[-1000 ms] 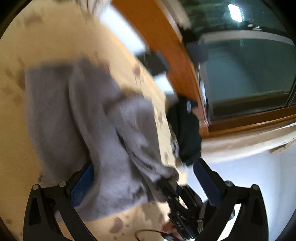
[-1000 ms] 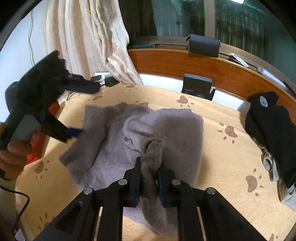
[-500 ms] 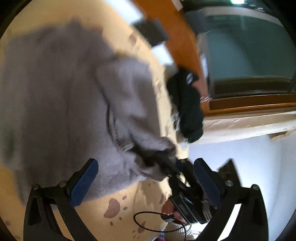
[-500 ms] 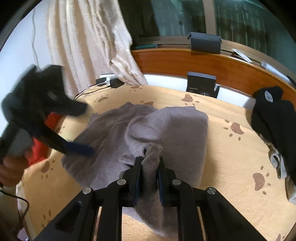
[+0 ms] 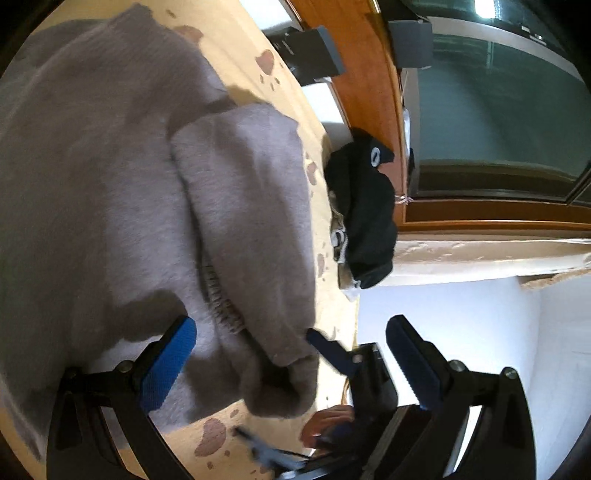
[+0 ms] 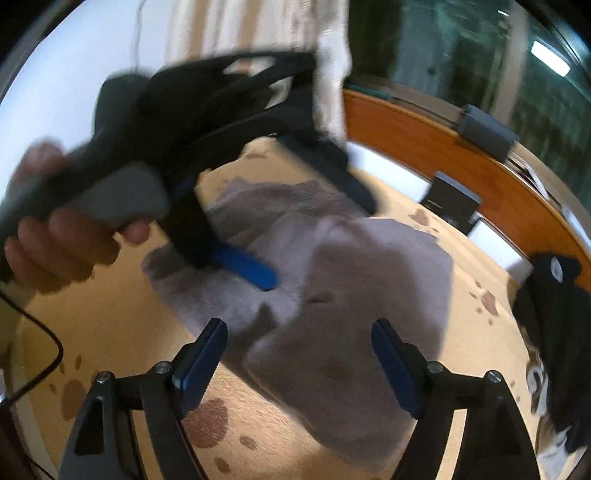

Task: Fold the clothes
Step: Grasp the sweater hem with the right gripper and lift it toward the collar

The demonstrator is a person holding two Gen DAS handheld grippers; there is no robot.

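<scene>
- Grey sweater (image 6: 332,280) lies spread on a tan bed cover (image 6: 476,332) printed with brown paw marks; one part is folded over the rest, and a ribbed hem shows in the left wrist view.
- Right claw (image 6: 299,358): jaws opening, wide apart. The folded edge of the sweater sits between the blue pads, but neither pad presses on it.
- Left claw (image 5: 291,363): jaws wide, nothing gripped. It hangs over the near edge of the sweater.
- In the right wrist view the left claw crosses in front of the sweater's far left part, held in a hand (image 6: 55,240); this area is heavily blurred.
- Black garment (image 5: 364,210) is heaped at the cover's edge, well apart from the sweater; some lighter cloth under it cannot be made out.
- Wooden ledge (image 6: 443,155) runs behind the bed, with a dark box (image 6: 485,127) on it and another box (image 6: 450,201) below.
- Curtain (image 6: 258,33) and dark window (image 5: 498,110) behind.
- A black cable (image 6: 44,354) trails at left, cut off by the frame.
</scene>
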